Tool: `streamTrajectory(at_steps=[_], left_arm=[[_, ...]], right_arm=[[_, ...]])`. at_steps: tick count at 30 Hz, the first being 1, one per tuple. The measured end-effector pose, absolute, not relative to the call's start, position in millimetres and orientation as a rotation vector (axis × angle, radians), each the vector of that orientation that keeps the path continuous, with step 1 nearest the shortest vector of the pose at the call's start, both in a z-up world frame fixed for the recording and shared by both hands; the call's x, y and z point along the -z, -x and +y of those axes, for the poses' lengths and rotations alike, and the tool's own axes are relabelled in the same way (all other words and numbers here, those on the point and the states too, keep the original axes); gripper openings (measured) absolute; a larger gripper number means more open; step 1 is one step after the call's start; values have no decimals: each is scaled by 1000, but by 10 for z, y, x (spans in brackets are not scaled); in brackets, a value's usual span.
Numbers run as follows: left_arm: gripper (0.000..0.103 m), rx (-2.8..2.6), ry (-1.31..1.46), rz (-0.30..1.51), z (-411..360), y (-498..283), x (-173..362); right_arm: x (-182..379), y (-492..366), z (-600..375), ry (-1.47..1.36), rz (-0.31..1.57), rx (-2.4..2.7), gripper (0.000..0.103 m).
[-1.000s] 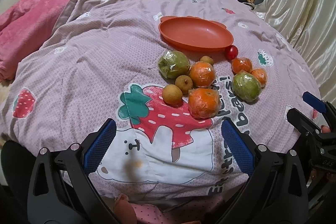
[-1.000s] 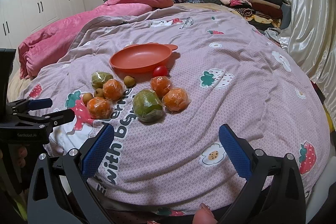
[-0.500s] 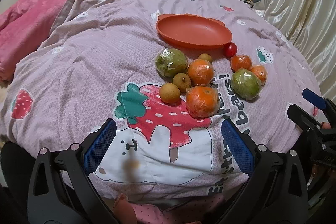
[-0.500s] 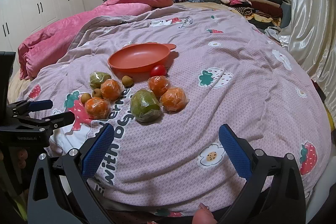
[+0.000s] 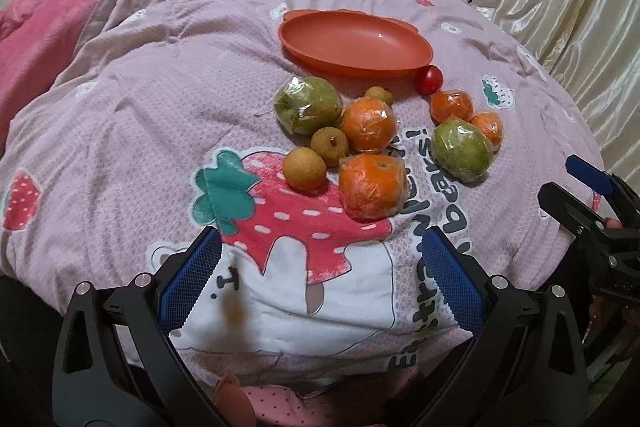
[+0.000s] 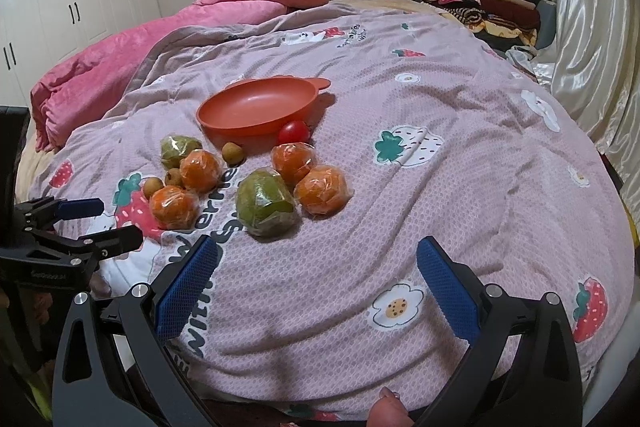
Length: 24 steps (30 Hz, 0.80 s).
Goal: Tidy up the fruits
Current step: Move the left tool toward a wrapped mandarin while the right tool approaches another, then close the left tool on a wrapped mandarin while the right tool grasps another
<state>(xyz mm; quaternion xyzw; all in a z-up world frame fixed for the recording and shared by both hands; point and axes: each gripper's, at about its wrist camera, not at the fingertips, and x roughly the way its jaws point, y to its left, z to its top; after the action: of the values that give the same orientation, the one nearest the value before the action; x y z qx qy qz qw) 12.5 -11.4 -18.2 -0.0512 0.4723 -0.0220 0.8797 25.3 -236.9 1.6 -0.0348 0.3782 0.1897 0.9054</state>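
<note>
Eleven fruits lie loose on the quilt (image 5: 120, 115), none yet in the orange dish (image 5: 352, 43), which sits empty just behind them. Left to right in the left wrist view: a film-wrapped green fruit (image 5: 307, 105); two brown longans (image 5: 304, 169) (image 5: 329, 145), touching each other, with a third (image 5: 378, 95) nearer the dish; two wrapped oranges (image 5: 370, 125) (image 5: 371, 185), the nearer one closest to the left gripper (image 5: 320, 281); a bare red tomato (image 5: 429, 79) against the dish rim; a second cluster of two smaller wrapped oranges (image 5: 451, 105) (image 5: 488, 128) and another wrapped green fruit (image 5: 462, 149). Left gripper: jaws spread wide, holding nothing, poised short of the fruit; right gripper (image 6: 318, 285): likewise wide and empty, the green fruit (image 6: 264, 205) nearest ahead of it.

Handling, as judged: the oranges look firm and moderately heavy, but the plastic film is probably slick and may slide over the skin; grip across the widest girth, pads on opposite flanks, not on loose film; the longans are light, hard-shelled and apt to roll on the soft bedding; the tomato is smooth and easily bruised, so close gently at its equator; the yielding quilt gives little support from below.
</note>
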Motion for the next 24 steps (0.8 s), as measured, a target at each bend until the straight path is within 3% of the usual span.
streamTrajectory(at_steps=[8, 15, 24], left_arm=[[93, 92, 124, 982, -213, -263, 181], [66, 132, 97, 1014, -361, -385, 266], [53, 124, 82, 1025, -363, -523, 348]], right_arm=[[55, -450, -2443, 82, 807, -367, 99], [120, -643, -2524, 85, 838, -362, 99], [177, -920, -2434, 156, 873, -462, 99]])
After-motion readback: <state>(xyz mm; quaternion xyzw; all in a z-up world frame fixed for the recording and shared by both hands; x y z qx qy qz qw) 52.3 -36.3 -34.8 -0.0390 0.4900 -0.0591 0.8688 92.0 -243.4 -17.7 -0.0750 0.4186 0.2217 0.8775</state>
